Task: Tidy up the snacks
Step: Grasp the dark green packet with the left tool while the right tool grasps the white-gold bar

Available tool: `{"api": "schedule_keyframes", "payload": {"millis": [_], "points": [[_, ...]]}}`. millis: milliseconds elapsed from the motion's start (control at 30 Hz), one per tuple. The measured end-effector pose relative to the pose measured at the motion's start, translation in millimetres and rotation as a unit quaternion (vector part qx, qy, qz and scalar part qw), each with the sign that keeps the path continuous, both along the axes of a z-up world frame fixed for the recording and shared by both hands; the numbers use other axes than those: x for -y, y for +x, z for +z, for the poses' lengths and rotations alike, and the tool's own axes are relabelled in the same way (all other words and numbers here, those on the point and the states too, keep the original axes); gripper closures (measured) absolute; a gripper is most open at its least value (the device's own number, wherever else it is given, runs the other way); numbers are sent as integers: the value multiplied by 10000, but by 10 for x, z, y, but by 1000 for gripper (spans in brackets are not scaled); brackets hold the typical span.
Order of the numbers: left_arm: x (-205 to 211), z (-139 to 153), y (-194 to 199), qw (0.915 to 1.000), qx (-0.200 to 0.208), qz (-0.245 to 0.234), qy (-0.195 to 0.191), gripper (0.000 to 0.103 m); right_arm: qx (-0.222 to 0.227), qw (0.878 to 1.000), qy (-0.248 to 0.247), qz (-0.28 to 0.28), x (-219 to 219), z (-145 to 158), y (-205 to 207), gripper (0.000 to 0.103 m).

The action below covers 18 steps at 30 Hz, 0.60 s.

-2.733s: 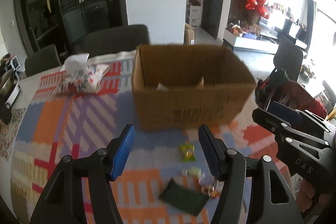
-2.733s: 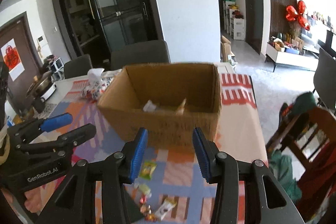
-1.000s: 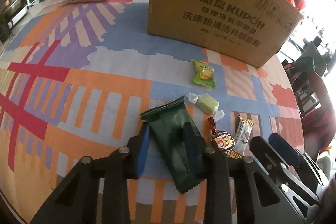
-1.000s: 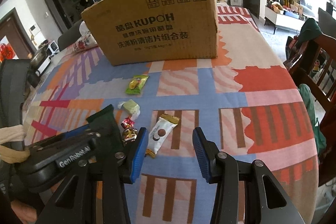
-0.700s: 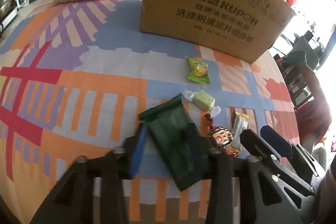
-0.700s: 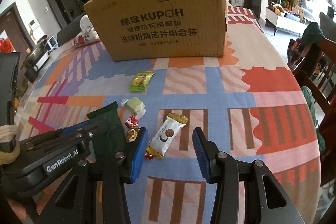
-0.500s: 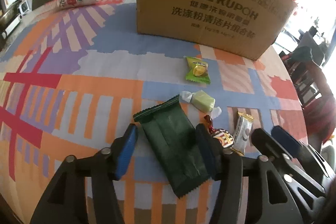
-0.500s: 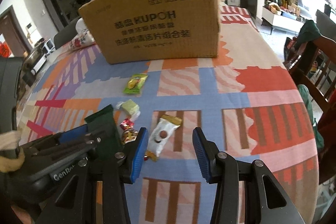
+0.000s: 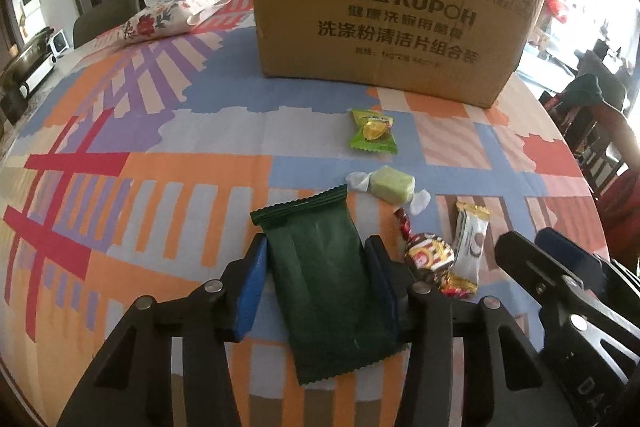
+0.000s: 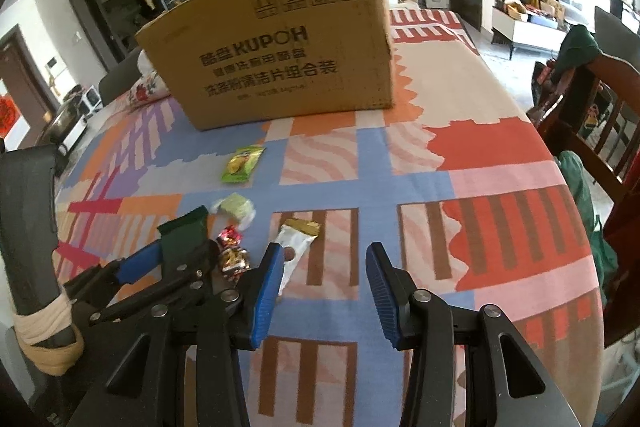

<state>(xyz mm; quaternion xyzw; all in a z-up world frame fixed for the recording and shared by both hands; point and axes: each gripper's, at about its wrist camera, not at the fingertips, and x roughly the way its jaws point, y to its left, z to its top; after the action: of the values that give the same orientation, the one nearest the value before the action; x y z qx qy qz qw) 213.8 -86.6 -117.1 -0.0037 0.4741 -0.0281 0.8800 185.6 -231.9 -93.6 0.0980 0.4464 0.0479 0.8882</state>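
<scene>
A dark green snack packet (image 9: 320,275) lies flat on the patterned tablecloth between the pads of my left gripper (image 9: 318,285), whose jaws touch both long edges. The packet (image 10: 184,227) and left gripper (image 10: 168,263) also show in the right wrist view. Beside it lie a red-gold candy (image 9: 428,251), a white bar (image 9: 470,243), a pale green candy (image 9: 390,183) and a light green packet (image 9: 372,135). The cardboard box (image 9: 384,11) stands behind them. My right gripper (image 10: 324,287) is open and empty, hovering just right of the white bar (image 10: 296,239).
A floral tissue pouch (image 9: 172,7) lies at the back left of the table. Wooden chairs (image 10: 592,95) with clothes stand off the right edge. A pot and appliances (image 9: 24,67) sit at the far left. The right gripper's body (image 9: 560,291) is close on the right.
My left gripper has narrowed around the green packet, its pads now against both edges. The right gripper has stayed open, drifting slightly right of the white bar.
</scene>
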Motion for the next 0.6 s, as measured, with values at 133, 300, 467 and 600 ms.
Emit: {"api": "schedule_keyframes", "payload": {"millis": [133,300,467,600], "points": [[-150,15,-47,9998,37,-17,-189,56,3,9998,-99,157,-112,-14,-16,58],[-275,117,-114,9995,218,-4,-244,56,-34,9997,-148,216,-195,-48,6,58],[-328,170,-130,9989,253,-27,-387,56,-101,9994,-259,180,-263,-99,67,58],[-360,166,-114,9986,197,-33,-493,56,-175,9990,-377,140,-309,-137,123,63]]}}
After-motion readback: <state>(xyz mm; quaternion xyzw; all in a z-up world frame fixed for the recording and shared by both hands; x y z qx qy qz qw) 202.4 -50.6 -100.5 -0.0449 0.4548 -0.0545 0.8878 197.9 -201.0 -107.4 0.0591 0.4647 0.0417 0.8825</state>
